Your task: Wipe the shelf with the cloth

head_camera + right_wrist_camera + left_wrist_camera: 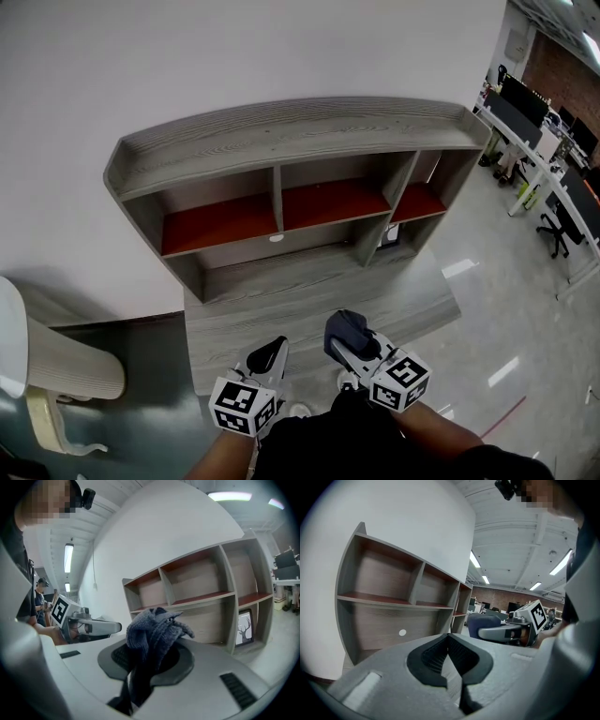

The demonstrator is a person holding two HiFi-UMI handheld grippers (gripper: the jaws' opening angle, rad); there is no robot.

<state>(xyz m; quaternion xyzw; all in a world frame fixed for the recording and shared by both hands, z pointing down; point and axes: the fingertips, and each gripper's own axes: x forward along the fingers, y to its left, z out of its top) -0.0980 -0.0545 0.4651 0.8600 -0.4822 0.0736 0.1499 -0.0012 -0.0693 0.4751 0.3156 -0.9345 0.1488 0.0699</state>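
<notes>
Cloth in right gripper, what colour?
Dark grey-blue; the cloth shows best in the right gripper view.

Open shelf bays (220, 223) ahead past bare desk top (309, 281), upright dividers (277, 197) between them, chair (66, 370) at left.

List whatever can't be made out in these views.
Right gripper view: the cloth covers the pads of the right tongs.
Head view: a shelf divider hides most of the framed deer picture.
Head view: the left tongs hide part of the desktop's front edge.
All views: shelf dust too fine to see.
</notes>
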